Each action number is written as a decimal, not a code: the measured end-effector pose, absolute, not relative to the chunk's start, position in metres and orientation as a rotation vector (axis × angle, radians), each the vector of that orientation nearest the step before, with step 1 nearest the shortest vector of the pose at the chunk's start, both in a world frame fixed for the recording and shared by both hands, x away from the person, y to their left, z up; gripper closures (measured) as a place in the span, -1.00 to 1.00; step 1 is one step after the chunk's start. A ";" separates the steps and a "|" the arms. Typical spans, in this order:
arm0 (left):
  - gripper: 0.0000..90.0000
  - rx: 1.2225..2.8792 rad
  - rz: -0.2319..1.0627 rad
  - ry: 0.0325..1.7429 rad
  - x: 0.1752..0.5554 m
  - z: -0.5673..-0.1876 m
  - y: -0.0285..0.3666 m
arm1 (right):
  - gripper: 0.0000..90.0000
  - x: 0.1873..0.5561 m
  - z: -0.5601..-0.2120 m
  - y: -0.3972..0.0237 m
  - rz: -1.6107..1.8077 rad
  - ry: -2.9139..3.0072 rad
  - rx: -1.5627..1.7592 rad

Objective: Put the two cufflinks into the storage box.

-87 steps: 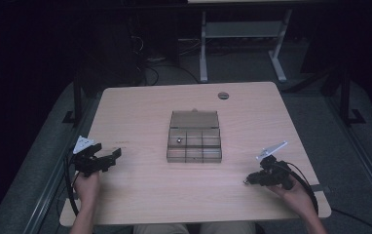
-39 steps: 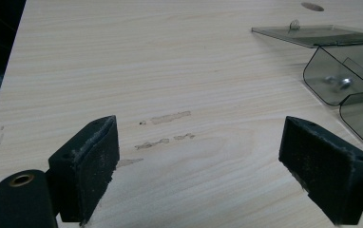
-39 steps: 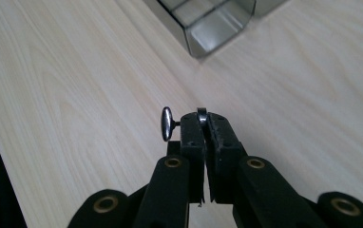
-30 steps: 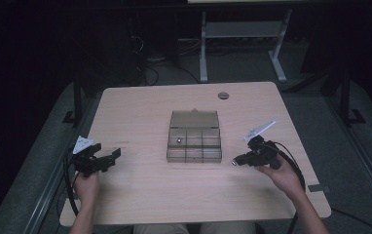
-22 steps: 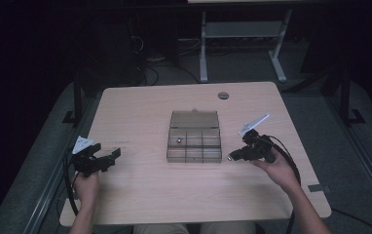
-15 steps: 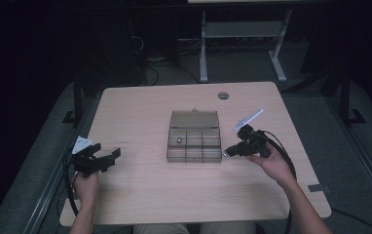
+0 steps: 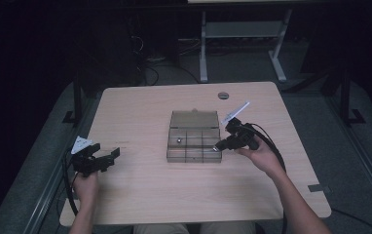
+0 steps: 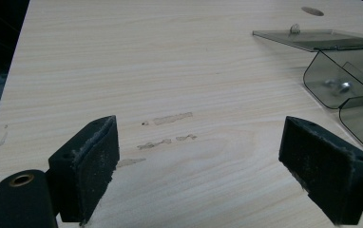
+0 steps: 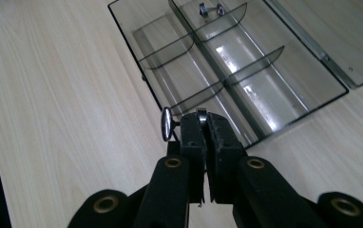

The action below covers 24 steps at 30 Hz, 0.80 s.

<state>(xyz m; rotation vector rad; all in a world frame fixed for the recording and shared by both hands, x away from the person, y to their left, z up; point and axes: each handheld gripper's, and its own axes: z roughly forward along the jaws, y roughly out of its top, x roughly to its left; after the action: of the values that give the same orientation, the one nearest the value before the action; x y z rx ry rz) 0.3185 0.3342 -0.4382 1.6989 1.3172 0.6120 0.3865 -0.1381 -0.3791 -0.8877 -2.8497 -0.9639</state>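
Note:
A smoky clear compartment box (image 7: pixel 194 147) lies open at the table's centre, its lid (image 7: pixel 194 119) folded flat behind it. One small metal screw (image 7: pixel 179 141) rests in a left compartment and shows as well as the screw (image 8: pixel 336 86) in the left gripper view and the screw (image 9: pixel 209 9) in the right gripper view. My right gripper (image 7: pixel 219 146) hovers at the box's right edge. In its own view the right gripper (image 9: pixel 205 118) is shut on another screw (image 9: pixel 166 124), whose flat head sticks out to the left. My left gripper (image 7: pixel 110 155) stands open over bare wood, well left of the box, with nothing between its pads (image 8: pixel 94 152).
The light wooden table (image 7: pixel 140 112) has a round cable hole (image 7: pixel 223 95) at the back. A grey tape piece (image 7: pixel 319 188) lies near the front right corner. Dark floor, cables and a white frame (image 7: pixel 240 34) lie beyond the far edge.
My right gripper has travelled from the table's near right, forward and left, up to the box's right edge. The left gripper has stayed still.

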 end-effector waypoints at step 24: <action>-0.71 1.709 0.608 1.306 0.319 -0.438 0.333 | 0.91 0.417 -0.370 -0.093 -0.931 -2.875 -0.794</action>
<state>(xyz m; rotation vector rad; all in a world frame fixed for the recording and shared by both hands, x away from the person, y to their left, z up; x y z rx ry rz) 0.3187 0.3329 -0.4381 1.7092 1.3058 0.6080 0.4167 -0.0931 -0.3704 -0.7941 -2.8751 -0.9307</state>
